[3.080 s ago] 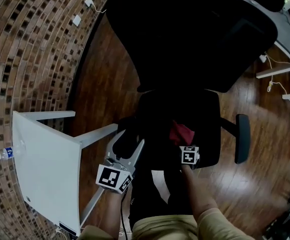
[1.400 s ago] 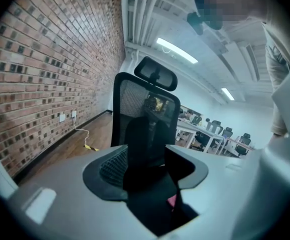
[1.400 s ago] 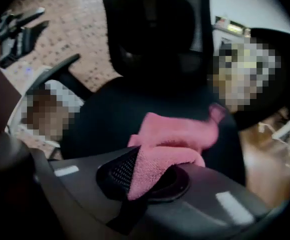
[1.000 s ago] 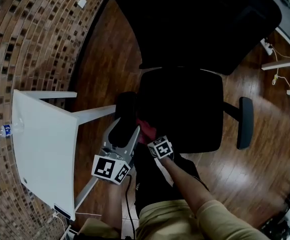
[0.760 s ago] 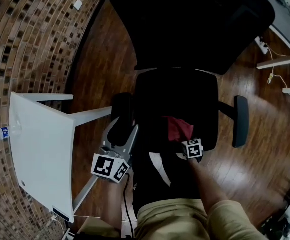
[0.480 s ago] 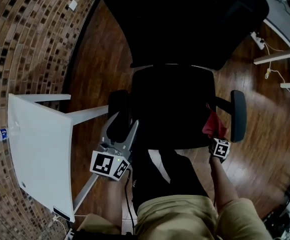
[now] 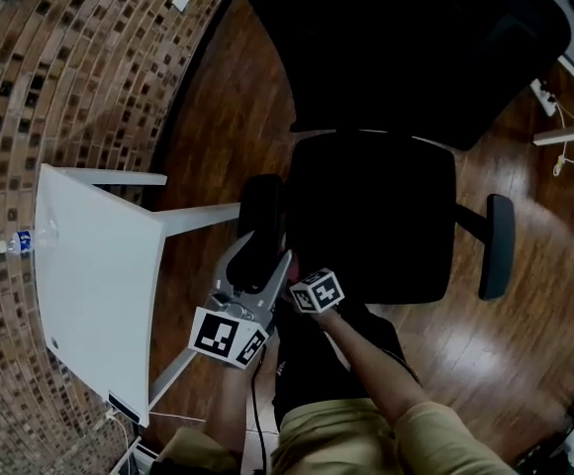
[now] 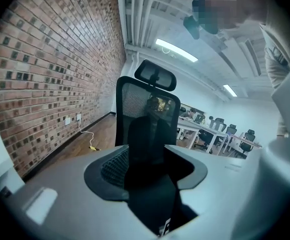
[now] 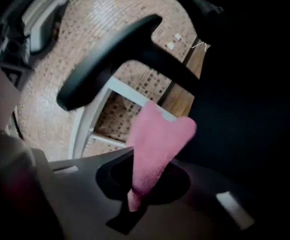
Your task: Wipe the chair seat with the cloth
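One pink cloth (image 9: pixel 157 144) pinched in right hand-held gripper (image 9: pixel 134 200); left hand-held gripper (image 8: pixel 152 176) clasps one armrest (image 7: pixel 263 216)

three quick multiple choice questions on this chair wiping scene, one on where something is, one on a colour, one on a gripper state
1. In the head view, the white table stands:
A. left of the chair
B. right of the chair
C. behind the backrest

2. The cloth is:
A. blue
B. white
C. pink

3. The right gripper is:
A. open and holding nothing
B. shut on the cloth
C. open, with the cloth lying loose beside it

Answers:
1. A, since the head view shows the table between the chair and the brick wall at the left.
2. C, since the right gripper view shows pink fabric.
3. B, since that view shows the cloth pinched between the jaws and sticking out past them.
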`<act>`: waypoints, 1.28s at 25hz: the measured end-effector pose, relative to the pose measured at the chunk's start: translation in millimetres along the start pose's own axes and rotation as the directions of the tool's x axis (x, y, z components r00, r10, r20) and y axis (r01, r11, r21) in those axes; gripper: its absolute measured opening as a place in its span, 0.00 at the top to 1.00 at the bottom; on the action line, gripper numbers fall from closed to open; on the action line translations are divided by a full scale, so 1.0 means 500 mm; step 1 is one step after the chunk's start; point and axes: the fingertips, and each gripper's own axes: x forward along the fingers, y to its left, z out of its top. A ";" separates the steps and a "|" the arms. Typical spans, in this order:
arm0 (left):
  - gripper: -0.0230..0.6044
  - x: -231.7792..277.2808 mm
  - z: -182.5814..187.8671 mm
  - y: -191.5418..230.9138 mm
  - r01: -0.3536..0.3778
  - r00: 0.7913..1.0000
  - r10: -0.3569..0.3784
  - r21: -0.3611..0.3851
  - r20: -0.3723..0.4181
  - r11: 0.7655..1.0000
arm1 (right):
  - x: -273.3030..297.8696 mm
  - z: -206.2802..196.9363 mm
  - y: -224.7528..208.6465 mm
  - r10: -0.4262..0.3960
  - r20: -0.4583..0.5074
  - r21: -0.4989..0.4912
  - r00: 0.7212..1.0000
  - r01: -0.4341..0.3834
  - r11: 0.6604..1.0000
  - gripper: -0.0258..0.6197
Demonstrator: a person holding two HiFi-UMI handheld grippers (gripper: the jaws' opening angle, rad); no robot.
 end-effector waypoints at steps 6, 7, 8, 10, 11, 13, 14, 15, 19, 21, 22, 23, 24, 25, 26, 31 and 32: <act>0.66 -0.017 0.002 0.004 0.008 1.000 -0.008 -0.008 0.026 1.000 | -0.150 -0.092 -0.227 -0.284 0.026 0.137 0.959 0.278 0.951 0.94; 0.66 -0.016 0.002 0.003 0.010 0.999 -0.010 -0.015 0.030 1.000 | -0.214 -0.122 -0.283 -0.346 0.022 0.154 0.938 0.339 0.928 0.94; 0.66 -0.014 0.001 0.001 0.014 0.999 -0.013 -0.023 0.034 1.000 | -0.288 -0.152 -0.334 -0.407 0.019 0.169 0.913 0.399 0.901 0.94; 0.66 -0.007 0.004 -0.006 0.025 0.999 -0.024 -0.036 0.043 0.999 | -0.453 -0.206 -0.419 -0.538 0.027 0.226 0.843 0.519 0.824 0.94; 0.66 -0.003 0.007 -0.009 0.033 0.998 -0.031 -0.036 0.047 0.999 | -0.534 -0.228 -0.454 -0.607 0.037 0.258 0.794 0.580 0.773 0.94; 0.66 0.008 0.017 -0.016 0.048 0.997 -0.047 -0.031 0.057 0.998 | -0.668 -0.260 -0.504 -0.721 0.053 0.303 0.691 0.677 0.671 0.94; 0.66 0.013 0.022 -0.018 0.054 0.997 -0.052 -0.029 0.064 0.998 | -0.709 -0.271 -0.518 -0.753 0.054 0.312 0.656 0.705 0.637 0.94; 0.66 0.016 0.027 -0.019 0.056 0.996 -0.054 -0.028 0.071 0.998 | -0.730 -0.278 -0.526 -0.771 0.046 0.309 0.636 0.724 0.616 0.94; 0.66 0.033 0.032 -0.020 0.049 0.995 -0.047 -0.014 0.083 0.999 | -0.677 -0.249 -0.498 -0.740 0.027 0.253 0.672 0.711 0.656 0.94; 0.66 0.042 0.015 -0.018 0.039 0.998 -0.039 0.007 0.053 0.999 | -0.551 -0.194 -0.421 -0.593 0.076 0.167 0.802 0.576 0.800 0.94; 0.66 0.044 0.002 -0.015 0.034 0.999 -0.035 0.011 0.030 0.999 | -0.471 -0.166 -0.367 -0.498 0.091 0.102 0.862 0.490 0.866 0.94; 0.66 0.042 -0.010 -0.011 0.028 1.000 -0.028 0.008 0.008 1.000 | -0.388 -0.141 -0.306 -0.405 0.093 0.036 0.910 0.403 0.914 0.94; 0.66 0.036 -0.020 -0.006 0.021 1.000 -0.021 0.005 -0.009 1.000 | -0.308 -0.118 -0.241 -0.313 0.088 -0.023 0.946 0.316 0.948 0.94; 0.66 0.030 -0.026 -0.002 0.014 1.000 -0.014 0.004 -0.022 1.000 | -0.234 -0.098 -0.176 -0.228 0.081 -0.077 0.970 0.234 0.969 0.94; 0.66 0.023 -0.029 0.001 0.007 1.000 -0.007 0.003 -0.030 1.000 | -0.168 -0.081 -0.114 -0.156 0.070 -0.133 0.985 0.164 0.978 0.94; 0.66 -0.021 -0.009 0.017 -0.033 0.999 0.033 -0.012 -0.027 0.999 | 0.007 -0.084 -0.010 -0.090 -0.035 -0.254 0.995 0.078 0.964 0.94; 0.66 -0.030 -0.006 0.020 -0.040 0.999 0.040 -0.010 -0.029 0.999 | 0.002 -0.097 -0.039 -0.124 -0.042 -0.220 0.991 0.112 0.969 0.94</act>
